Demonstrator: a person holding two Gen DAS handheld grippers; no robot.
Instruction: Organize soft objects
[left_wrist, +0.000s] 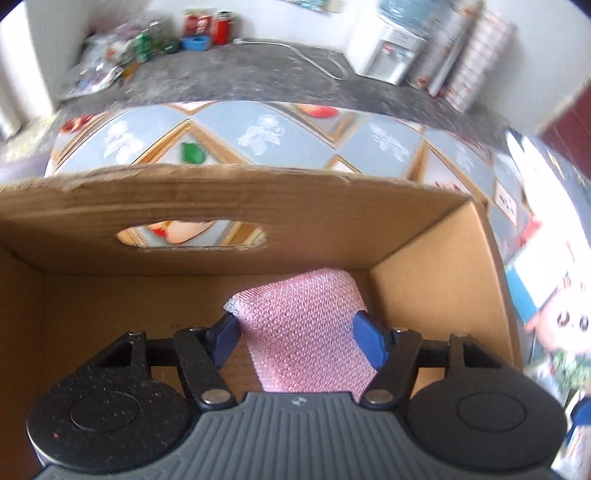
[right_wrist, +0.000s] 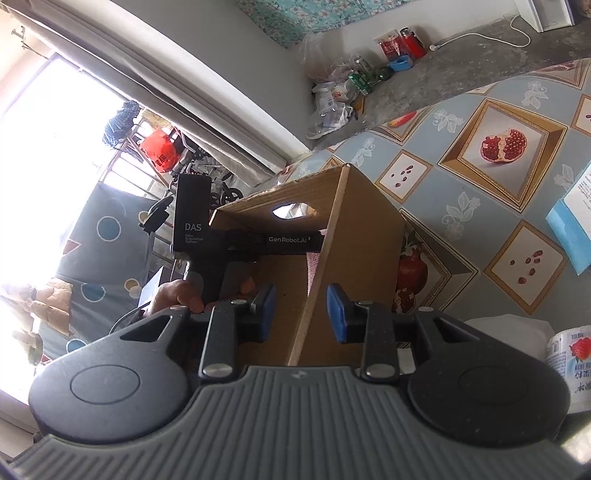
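A pink mesh sponge cloth (left_wrist: 303, 325) lies inside an open cardboard box (left_wrist: 258, 206), its far end against the back wall below the handle hole. My left gripper (left_wrist: 297, 332) points down into the box, and its blue pads (left_wrist: 369, 339) rest against both side edges of the cloth. In the right wrist view the box (right_wrist: 369, 229) stands on the table. The left gripper's black body (right_wrist: 221, 236) reaches into it and a strip of the pink cloth (right_wrist: 314, 262) shows. My right gripper (right_wrist: 301, 314) straddles the box's near wall edge, with its pads clear of the cardboard on both sides.
The box stands on a tablecloth (right_wrist: 480, 206) printed with pomegranates. A blue and white booklet (right_wrist: 576, 221) and a strawberry-print packet (right_wrist: 569, 354) lie to the right. A hand (right_wrist: 177, 295) holds the left gripper. A cartoon-print bag (left_wrist: 546, 302) sits beside the box.
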